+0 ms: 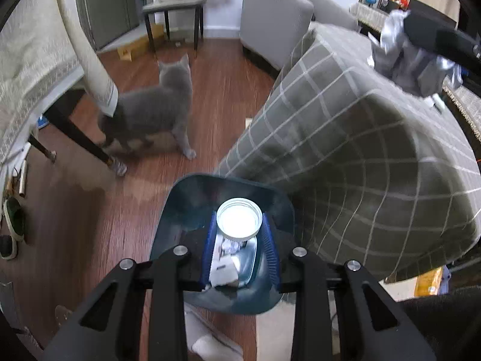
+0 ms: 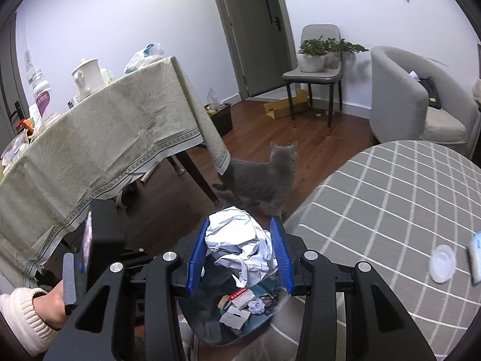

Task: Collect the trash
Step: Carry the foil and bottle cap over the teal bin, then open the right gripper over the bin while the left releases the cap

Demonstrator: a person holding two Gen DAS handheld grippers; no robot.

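Note:
My left gripper (image 1: 239, 225) is shut on a white plastic lid (image 1: 239, 220) and holds it over a dark blue trash bin (image 1: 180, 210) with scraps inside. My right gripper (image 2: 240, 234) is shut on a crumpled white paper wad (image 2: 240, 240), held above the same bin (image 2: 228, 325); it also shows in the left wrist view (image 1: 402, 57) at the upper right. Another clear lid (image 2: 441, 263) and a pale blue packet (image 2: 475, 255) lie on the checked grey cover (image 2: 390, 195) to the right.
A grey cat (image 1: 156, 111) (image 2: 261, 177) stands on the wood floor beyond the bin, by the table leg (image 1: 78, 132). A cloth-covered table (image 2: 90, 138) with clutter is on the left. A chair with plants (image 2: 315, 69) and a grey armchair (image 2: 405, 96) stand behind.

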